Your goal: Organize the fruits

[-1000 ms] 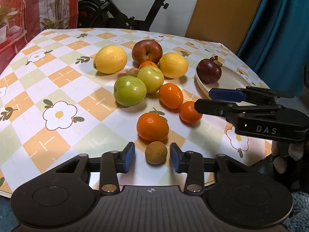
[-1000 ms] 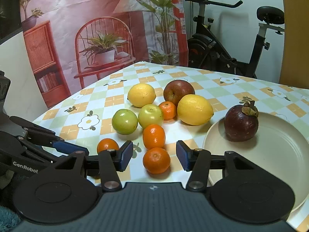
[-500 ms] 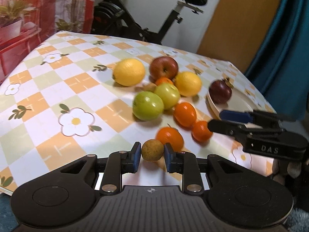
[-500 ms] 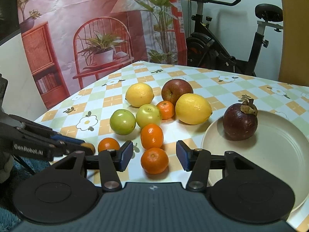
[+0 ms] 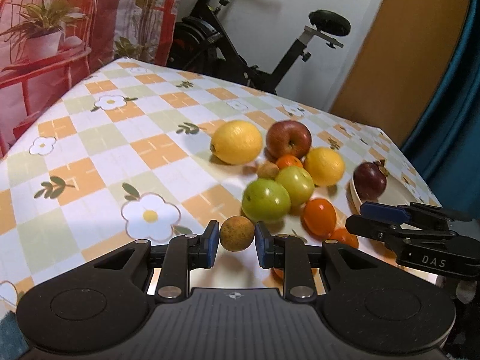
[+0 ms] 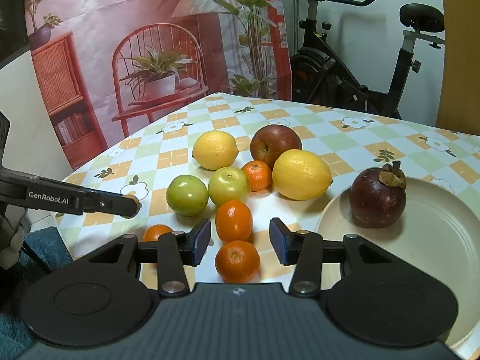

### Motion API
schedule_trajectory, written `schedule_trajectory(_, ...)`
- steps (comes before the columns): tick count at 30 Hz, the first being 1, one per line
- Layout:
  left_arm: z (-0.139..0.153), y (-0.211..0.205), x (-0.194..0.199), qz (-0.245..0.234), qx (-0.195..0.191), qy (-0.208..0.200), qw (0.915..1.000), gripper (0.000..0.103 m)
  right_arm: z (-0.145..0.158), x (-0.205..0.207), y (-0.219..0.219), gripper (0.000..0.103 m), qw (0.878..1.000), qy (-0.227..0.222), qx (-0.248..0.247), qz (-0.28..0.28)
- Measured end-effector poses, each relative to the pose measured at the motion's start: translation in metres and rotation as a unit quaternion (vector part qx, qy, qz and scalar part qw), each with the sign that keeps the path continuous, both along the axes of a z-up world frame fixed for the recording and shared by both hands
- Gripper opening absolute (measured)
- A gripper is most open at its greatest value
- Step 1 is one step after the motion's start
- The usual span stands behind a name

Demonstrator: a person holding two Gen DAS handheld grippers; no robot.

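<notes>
A checked tablecloth (image 5: 126, 156) is shown bearing a cream plate (image 6: 429, 234) with a mangosteen (image 6: 377, 198). A small brown fruit (image 5: 237, 233) is clamped by the left gripper (image 5: 237, 240) above the cloth. The right gripper (image 6: 240, 240) is seen closing, nothing pressed, over two tangerines (image 6: 234, 220).

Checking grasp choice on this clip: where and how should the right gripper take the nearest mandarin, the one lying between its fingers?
Across its round middle, coming from the near table edge. The mandarin lies free between the closing jaws of the right gripper, pads not yet on it. Another mandarin sits close behind, so pinch side to side rather than push forward.
</notes>
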State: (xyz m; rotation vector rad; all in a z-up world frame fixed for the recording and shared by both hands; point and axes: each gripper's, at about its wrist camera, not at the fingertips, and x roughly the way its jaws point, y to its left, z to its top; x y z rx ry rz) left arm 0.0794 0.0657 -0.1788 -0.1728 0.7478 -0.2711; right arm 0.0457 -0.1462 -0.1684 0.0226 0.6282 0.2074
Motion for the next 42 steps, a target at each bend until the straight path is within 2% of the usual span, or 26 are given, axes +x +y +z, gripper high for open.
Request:
schedule_trajectory(5,0.003,0.002,0.012,0.008,0.002,-0.015,0.9999,0.027,0.010,0.020,0.003,0.036,1.000,0.003,0.003,0.022)
schedule_trajectory(9,0.008,0.007,0.022,0.017,0.003,-0.028,0.9995,0.027,0.022,0.053,0.002,0.026,0.998,0.027,0.017,0.054)
schedule_trajectory(11,0.008,0.009,0.026,0.021,0.004,-0.034,0.9992,0.027,0.028,0.074,0.004,0.022,0.997,0.039,0.008,0.072)
schedule_trajectory(14,0.008,0.012,0.032,0.025,0.005,-0.040,0.9989,0.027,0.035,0.102,0.010,0.022,0.994,0.061,-0.006,0.095)
schedule_trajectory(21,0.004,0.019,0.039,0.032,-0.002,-0.041,0.9986,0.027,0.023,0.141,0.030,0.022,0.983,0.111,-0.054,0.138)
schedule_trajectory(30,0.001,0.021,0.040,0.030,-0.012,-0.040,0.9987,0.027,0.006,0.161,0.051,0.022,0.967,0.154,-0.117,0.167)
schedule_trajectory(42,-0.002,0.023,0.040,0.033,-0.018,-0.037,0.9986,0.027,-0.001,0.165,0.063,0.024,0.955,0.161,-0.179,0.170)
